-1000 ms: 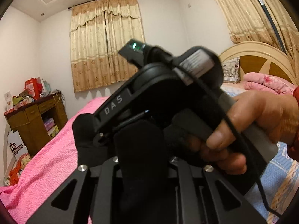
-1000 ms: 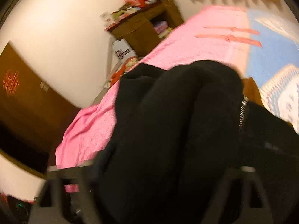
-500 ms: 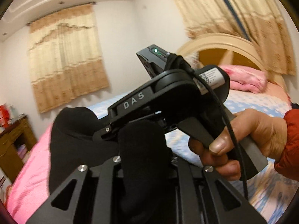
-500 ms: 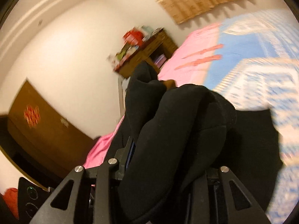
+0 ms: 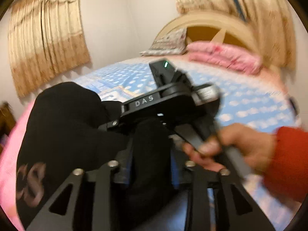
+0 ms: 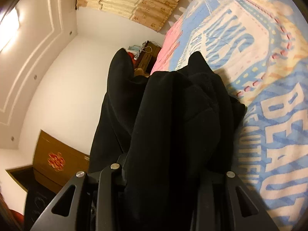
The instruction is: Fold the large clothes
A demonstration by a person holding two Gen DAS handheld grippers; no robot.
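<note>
A large black garment [image 5: 63, 127] with pale lettering hangs bunched over my left gripper [image 5: 150, 165], which is shut on a fold of it. In the left wrist view my right gripper's body [image 5: 169, 104], marked DAS, sits just ahead, held by a hand in a red sleeve. In the right wrist view the same black garment [image 6: 179, 119] is clamped in my right gripper [image 6: 169, 175] and drapes up over the fingers, hiding them. Both grippers hold the cloth close together above the bed [image 6: 273, 88].
The bed [image 5: 250, 104] has a blue printed cover and a pink sheet [image 5: 7, 154] at its edge. A pink quilt [image 5: 223, 57] and pillow [image 5: 167, 42] lie by the headboard. Curtains [image 5: 46, 40], a wooden cabinet [image 6: 148, 55] and a brown door [image 6: 57, 159] stand around.
Both grippers have swung with the garment from facing the window and pink sheet towards the headboard and down closer to the blue cover. Their grips on the cloth are unchanged.
</note>
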